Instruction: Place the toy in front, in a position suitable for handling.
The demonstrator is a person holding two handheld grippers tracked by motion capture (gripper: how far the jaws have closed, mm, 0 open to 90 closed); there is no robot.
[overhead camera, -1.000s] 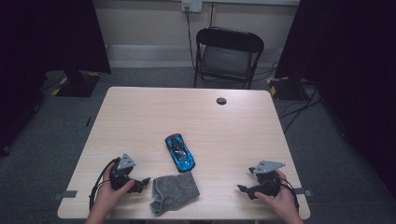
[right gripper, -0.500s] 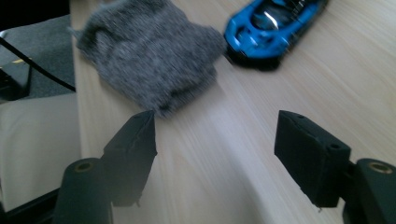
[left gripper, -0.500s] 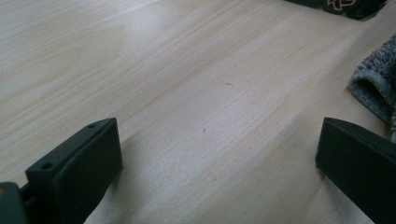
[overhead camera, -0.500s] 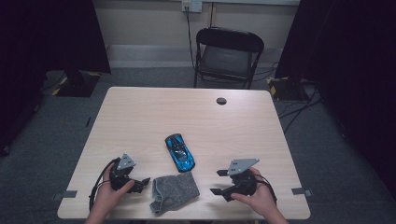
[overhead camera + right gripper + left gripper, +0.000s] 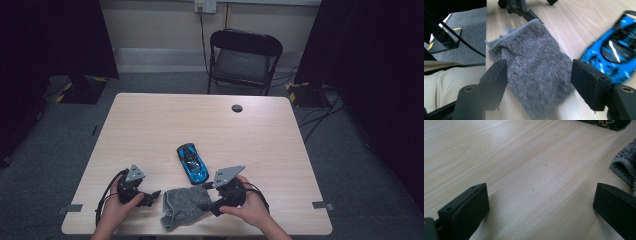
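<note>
Showing the right claw [image 5: 537,75], jaws apart and holding nothing, poised over the near end of the grey pouch [image 5: 534,67] on the counter [image 5: 150,130]. Beside its right jaw sits the blue toy car [image 5: 614,57]; closing carelessly could nudge it. Left claw [image 5: 541,202], wide and empty, has the pouch by its right jaw.

The blue toy car [image 5: 616,55] looks blurry and runs off the edge at 3 o'clock; the grey cloth [image 5: 536,70] looks fuzzy too.
</note>
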